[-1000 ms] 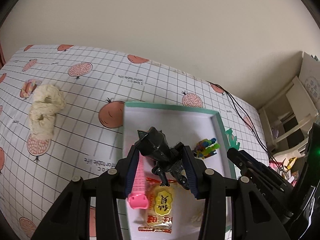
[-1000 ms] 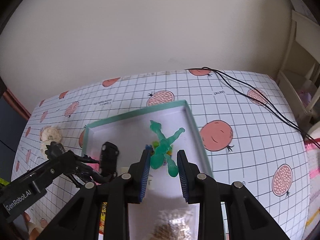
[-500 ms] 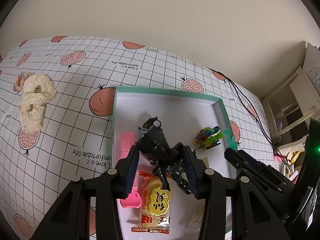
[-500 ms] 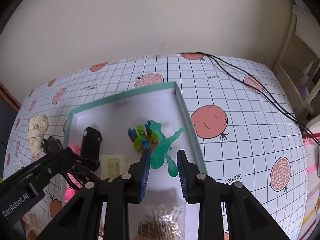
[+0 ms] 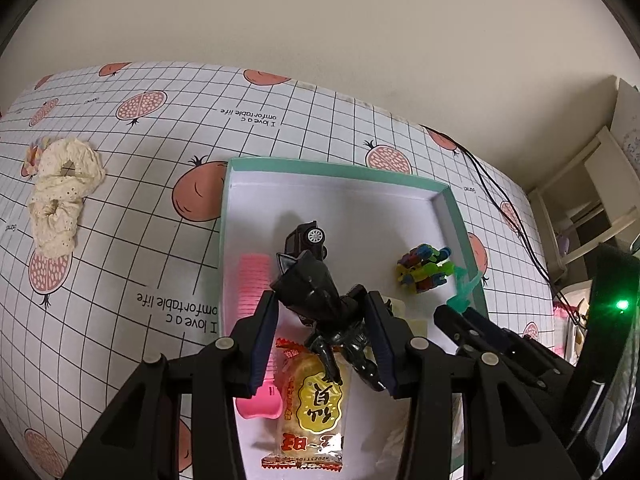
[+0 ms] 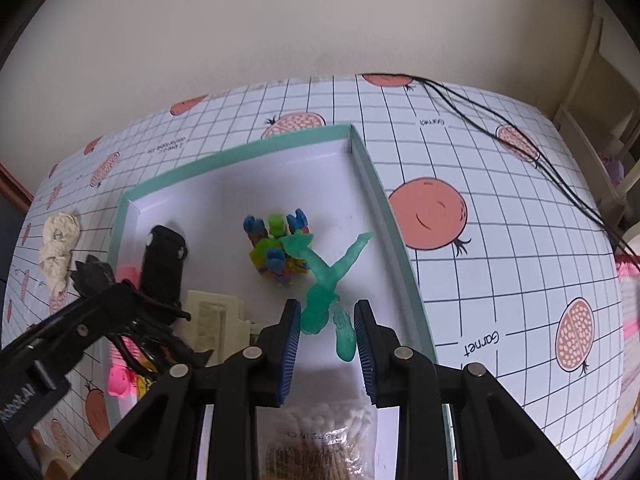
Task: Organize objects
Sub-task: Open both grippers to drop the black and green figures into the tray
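Left gripper (image 5: 324, 344) fingers clamp black figure (image 5: 316, 300) above the teal-rimmed tray (image 6: 372, 184); right gripper (image 6: 326, 340) fingers pinch green figure (image 6: 324, 292) over the tray's right side.

A tray (image 5: 452, 208) lies on the surface (image 5: 140, 208), with a wall behind it. Inside, a toy car (image 5: 306, 240) sits toward the left, a comb (image 5: 254, 280) along the left wall, a block toy (image 5: 424, 268) toward the right wall, and a snack packet (image 5: 312, 404) at the near end. Left of the tray, well apart, a scrunchie (image 5: 60, 196) lies on the surface. Cables (image 6: 520, 136) run across the surface right of the tray. A bag of cotton swabs (image 6: 320, 440) lies at the tray's near right end
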Tool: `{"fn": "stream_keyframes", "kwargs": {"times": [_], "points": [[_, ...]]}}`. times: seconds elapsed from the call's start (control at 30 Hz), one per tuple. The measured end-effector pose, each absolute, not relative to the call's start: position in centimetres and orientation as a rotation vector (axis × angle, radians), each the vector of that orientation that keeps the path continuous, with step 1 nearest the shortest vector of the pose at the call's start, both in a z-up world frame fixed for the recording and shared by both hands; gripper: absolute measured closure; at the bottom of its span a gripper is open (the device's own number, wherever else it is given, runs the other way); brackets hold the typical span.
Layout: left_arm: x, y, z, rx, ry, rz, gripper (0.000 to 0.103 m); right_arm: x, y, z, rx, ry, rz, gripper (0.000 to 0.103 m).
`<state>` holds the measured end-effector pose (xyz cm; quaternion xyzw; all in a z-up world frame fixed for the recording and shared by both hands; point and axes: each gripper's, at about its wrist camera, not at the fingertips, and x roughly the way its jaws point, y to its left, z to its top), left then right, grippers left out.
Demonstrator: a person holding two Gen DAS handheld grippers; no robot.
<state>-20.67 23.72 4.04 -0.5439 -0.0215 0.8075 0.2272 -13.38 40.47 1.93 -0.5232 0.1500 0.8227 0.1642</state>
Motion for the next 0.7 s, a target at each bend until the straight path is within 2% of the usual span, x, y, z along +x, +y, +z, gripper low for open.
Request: {"fn": "stream_keyframes", "kwargs": {"times": [0.7], "points": [[-20.64,23.72,4.06,-1.516,-0.062,2.219,0.056,-13.43,40.83,2.31,-1.484,0.467,2.349,0.062]]}}
